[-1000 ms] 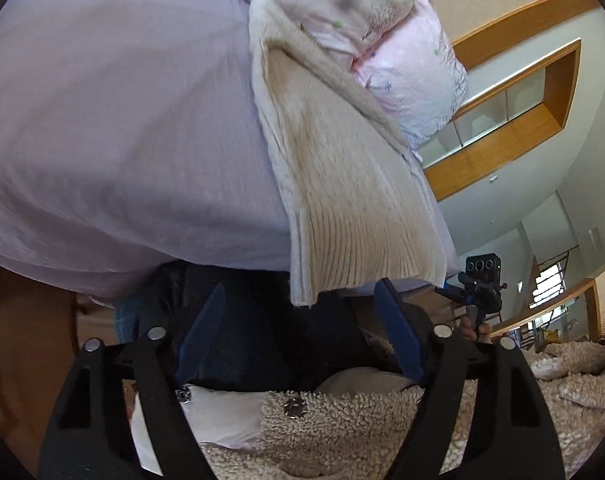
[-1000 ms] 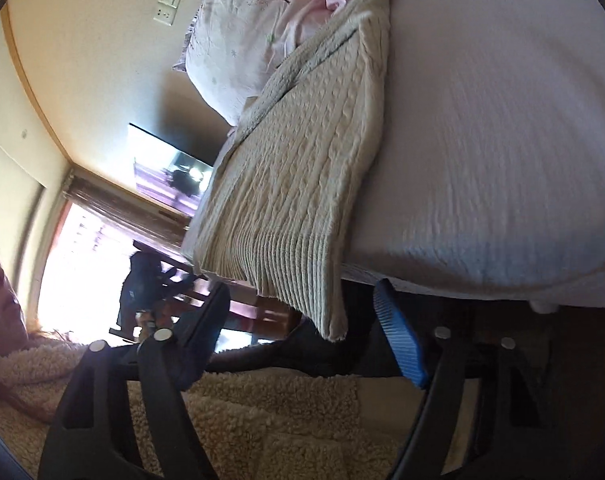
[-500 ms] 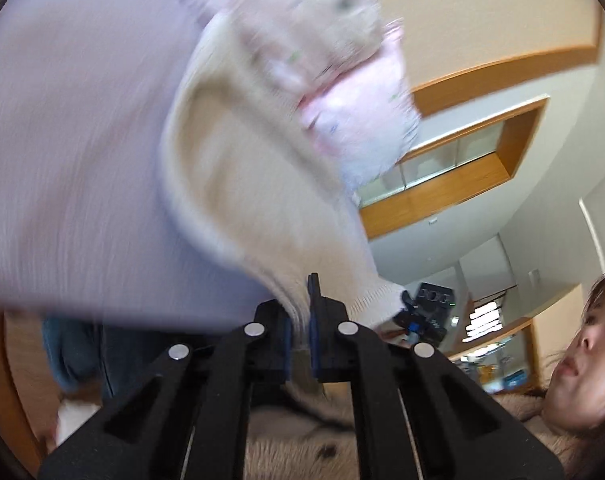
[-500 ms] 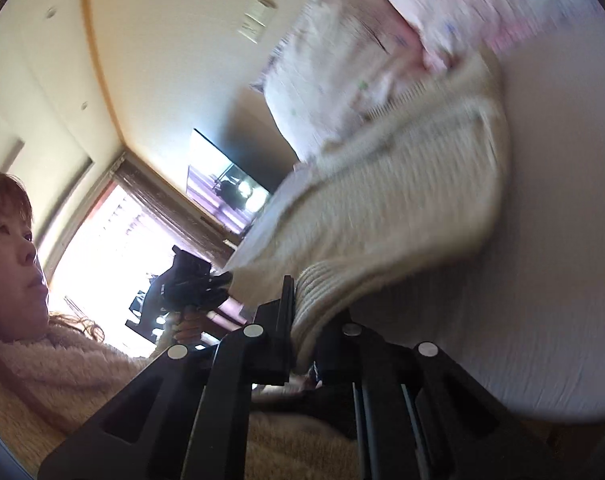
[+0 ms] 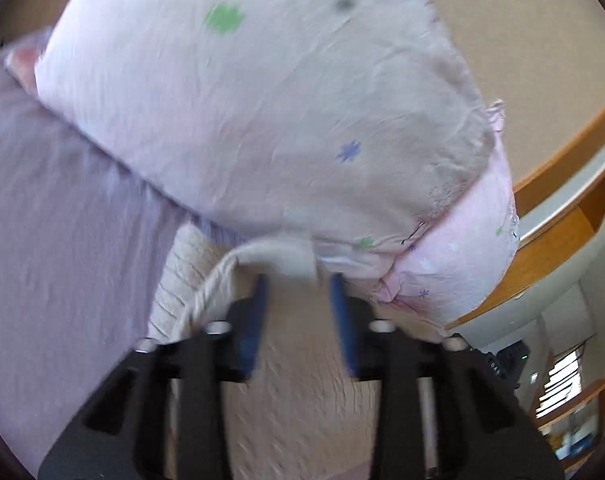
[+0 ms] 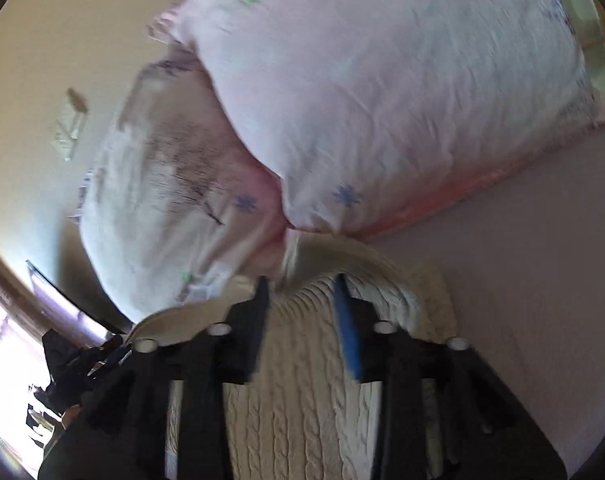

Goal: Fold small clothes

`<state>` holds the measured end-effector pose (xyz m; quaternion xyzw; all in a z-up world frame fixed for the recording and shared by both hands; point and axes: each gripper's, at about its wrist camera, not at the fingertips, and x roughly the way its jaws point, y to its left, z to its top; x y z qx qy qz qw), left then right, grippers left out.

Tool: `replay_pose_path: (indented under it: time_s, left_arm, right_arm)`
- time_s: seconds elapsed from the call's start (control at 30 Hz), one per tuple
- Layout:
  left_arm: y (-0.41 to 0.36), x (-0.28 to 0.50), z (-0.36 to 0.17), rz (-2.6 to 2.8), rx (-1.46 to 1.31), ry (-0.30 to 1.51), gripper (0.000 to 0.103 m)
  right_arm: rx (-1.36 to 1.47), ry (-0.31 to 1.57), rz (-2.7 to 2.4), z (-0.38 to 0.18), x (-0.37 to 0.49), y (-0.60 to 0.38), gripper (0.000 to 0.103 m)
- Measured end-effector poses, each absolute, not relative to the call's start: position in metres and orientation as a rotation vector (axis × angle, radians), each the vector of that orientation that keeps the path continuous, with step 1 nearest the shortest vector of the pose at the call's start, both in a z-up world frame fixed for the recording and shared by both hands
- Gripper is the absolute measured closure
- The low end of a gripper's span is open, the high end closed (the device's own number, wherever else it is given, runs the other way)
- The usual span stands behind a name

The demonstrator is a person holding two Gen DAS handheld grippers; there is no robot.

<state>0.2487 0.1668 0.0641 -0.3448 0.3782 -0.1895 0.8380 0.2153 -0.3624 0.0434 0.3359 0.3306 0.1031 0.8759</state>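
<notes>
1. The left gripper (image 5: 300, 280) has its jaws spread and grips nothing; a folded-over hem of the cream cable-knit sweater (image 5: 294, 380) lies just ahead of its fingertips, blurred by motion.
2. The right gripper (image 6: 300, 280) is likewise spread, its blue-padded fingers (image 6: 348, 332) hovering over the knit (image 6: 298, 400) and pinching nothing.
3. The sweater lies on the lilac bedsheet (image 5: 62, 248), with its far edge up against the pillows; whether it touches them cannot be told through the blur.
4. Two pale pink pillows with small flower prints, the upper pillow (image 5: 262, 100) overlapping the lower pillow (image 5: 462, 256), close off the room ahead of both grippers.
5. Open sheet lies to the left in the left wrist view and to the right (image 6: 534, 280) in the right wrist view.
6. The sweater's cable ribs run away from the grippers toward the pillows, so its long axis lies along the fingers' direction.
7. Its far edge is doubled over, showing a curled layer (image 6: 382, 280) above a flatter layer beneath.
</notes>
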Motion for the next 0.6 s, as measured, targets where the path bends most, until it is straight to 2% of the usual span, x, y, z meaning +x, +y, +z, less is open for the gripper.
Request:
replay_pose_path:
  time_s: [0.03, 0.07, 0.1, 0.17, 0.23, 0.37, 0.53, 0.6]
  left_arm:
    - [0.169, 0.245, 0.063, -0.395, -0.725, 0.793, 0.038]
    - [0.173, 0.238, 0.065, -0.373, -0.694, 0.777, 0.025]
    - [0.179, 0.234, 0.066, -0.349, -0.668, 0.768, 0.021]
    - [0.191, 0.226, 0.063, -0.312, -0.647, 0.775, 0.020]
    - [0.205, 0.221, 0.051, -0.320, -0.668, 0.827, 0.023]
    - [0.215, 0.223, 0.016, -0.359, -0.754, 0.951, 0.045]
    - [0.194, 0.226, 0.000, -0.378, -0.751, 0.972, 0.052]
    - [0.190, 0.228, -0.003, -0.365, -0.776, 0.970, 0.060]
  right_arm:
    - [0.701, 0.647, 0.217, 0.042, 0.209, -0.364, 0.010]
    - [0.672, 0.587, 0.211, 0.043, 0.199, -0.366, 0.006]
    - [0.647, 0.553, 0.207, 0.044, 0.193, -0.367, 0.006]
    - [0.642, 0.501, 0.234, 0.046, 0.186, -0.371, 0.001]
    - [0.659, 0.479, 0.260, 0.048, 0.186, -0.374, 0.001]
    - [0.714, 0.512, 0.288, 0.041, 0.192, -0.381, 0.001]
    - [0.809, 0.542, 0.338, 0.035, 0.193, -0.387, 0.001]
    - [0.829, 0.538, 0.362, 0.035, 0.193, -0.388, 0.001]
